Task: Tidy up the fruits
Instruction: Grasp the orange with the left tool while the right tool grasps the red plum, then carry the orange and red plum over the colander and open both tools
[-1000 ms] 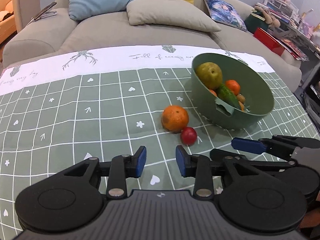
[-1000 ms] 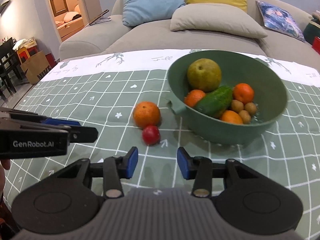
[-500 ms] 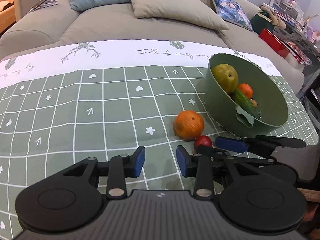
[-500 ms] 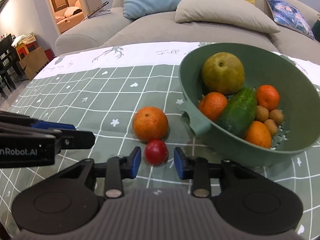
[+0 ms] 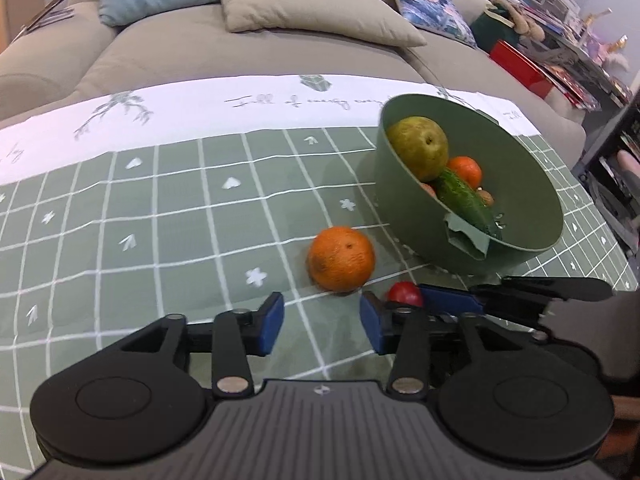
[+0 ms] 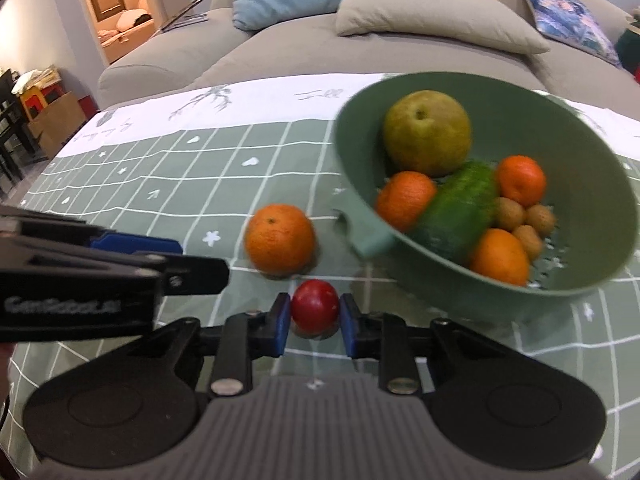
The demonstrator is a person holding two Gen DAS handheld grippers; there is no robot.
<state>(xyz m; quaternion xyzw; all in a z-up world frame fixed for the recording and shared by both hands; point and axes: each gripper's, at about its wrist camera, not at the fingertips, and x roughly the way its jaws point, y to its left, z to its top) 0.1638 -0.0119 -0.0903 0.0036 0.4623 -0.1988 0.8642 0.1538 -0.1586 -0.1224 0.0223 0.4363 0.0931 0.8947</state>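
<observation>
left gripper: low over the tablecloth, jaws spread wide, nothing between the blue pads | right gripper: level and low, just beside the left gripper on its right, blue pads closed in on both sides of a small red fruit; actual contact cannot be told

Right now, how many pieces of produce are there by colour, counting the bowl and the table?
Orange: 4
Red: 1
Yellow-green pear: 1
Dark green cucumber: 1
Small brown: 3
Total: 10
</observation>
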